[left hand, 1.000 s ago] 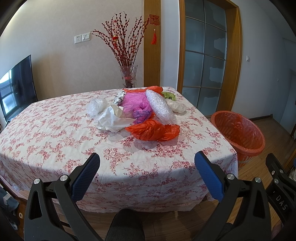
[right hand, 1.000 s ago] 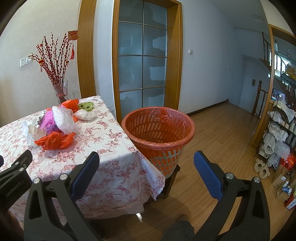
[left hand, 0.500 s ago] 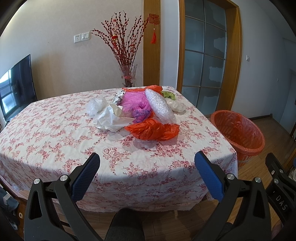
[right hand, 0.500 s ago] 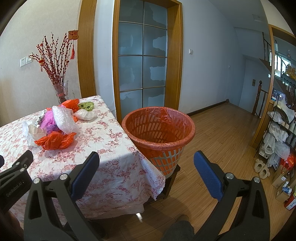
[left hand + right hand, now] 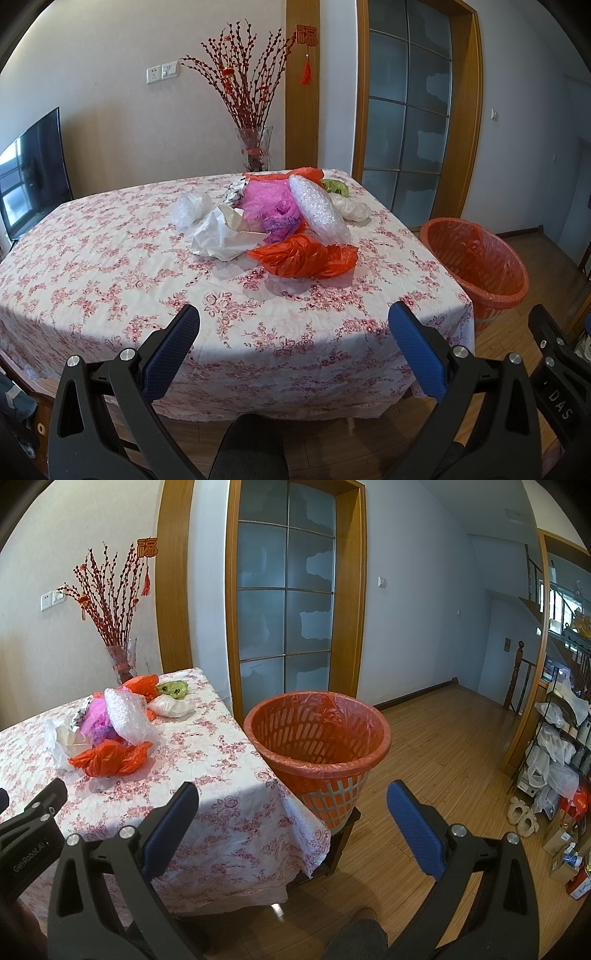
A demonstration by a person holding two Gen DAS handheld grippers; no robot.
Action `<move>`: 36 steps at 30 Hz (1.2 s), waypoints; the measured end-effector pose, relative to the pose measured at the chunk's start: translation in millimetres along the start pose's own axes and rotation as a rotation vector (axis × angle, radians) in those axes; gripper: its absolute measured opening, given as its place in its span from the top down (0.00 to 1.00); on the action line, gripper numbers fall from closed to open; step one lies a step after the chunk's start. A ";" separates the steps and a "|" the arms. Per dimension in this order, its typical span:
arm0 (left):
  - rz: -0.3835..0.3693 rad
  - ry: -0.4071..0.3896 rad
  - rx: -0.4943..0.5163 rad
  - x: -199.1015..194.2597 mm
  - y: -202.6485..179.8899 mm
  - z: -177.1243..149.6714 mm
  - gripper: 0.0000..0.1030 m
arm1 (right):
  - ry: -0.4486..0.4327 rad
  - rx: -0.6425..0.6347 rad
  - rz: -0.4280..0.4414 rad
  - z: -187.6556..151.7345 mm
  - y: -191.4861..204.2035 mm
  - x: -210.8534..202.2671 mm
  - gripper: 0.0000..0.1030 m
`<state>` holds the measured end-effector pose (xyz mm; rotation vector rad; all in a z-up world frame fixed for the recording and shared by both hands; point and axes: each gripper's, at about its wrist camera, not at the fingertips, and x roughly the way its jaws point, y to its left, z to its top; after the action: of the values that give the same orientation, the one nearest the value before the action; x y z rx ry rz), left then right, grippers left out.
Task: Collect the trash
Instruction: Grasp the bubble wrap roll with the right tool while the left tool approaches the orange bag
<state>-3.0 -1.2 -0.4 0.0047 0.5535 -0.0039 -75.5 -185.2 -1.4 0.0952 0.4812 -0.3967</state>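
The desk (image 5: 110,266), under a floral cloth, lies ahead of the left hand-held gripper (image 5: 293,334), whose jaws stand wide with nothing between them. The orange bin (image 5: 317,734), lined with an orange bag, stands just beyond the right hand-held gripper (image 5: 291,812), touching the desk's corner; this gripper's jaws are also wide and hold nothing. The trash pile sits on the desk's far side, well ahead of the left gripper: bubble wrap (image 5: 319,210) lies over a pink bag (image 5: 267,201), white paper (image 5: 221,236) is to their left, and an orange bag (image 5: 303,258) is nearest. A clear bag (image 5: 190,210) lies left of the paper, and a green wrapper (image 5: 336,186) lies at the far right.
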 end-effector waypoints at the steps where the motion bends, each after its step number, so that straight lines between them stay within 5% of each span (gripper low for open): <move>1: 0.000 0.001 0.000 0.3 -1.5 -3.6 0.02 | 0.001 -0.001 0.000 0.1 0.3 0.3 0.04; 20: 0.044 0.073 -0.093 38.7 44.3 10.2 0.02 | 0.037 -0.065 0.025 7.6 31.6 37.3 0.04; 36: 0.078 0.098 -0.172 88.6 110.5 23.7 0.02 | 0.071 -0.171 0.217 41.7 126.8 98.3 0.07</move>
<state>85.5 108.9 -26.5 -0.1414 0.6498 0.1199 72.2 -110.5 -11.0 -0.0047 0.5667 -0.1390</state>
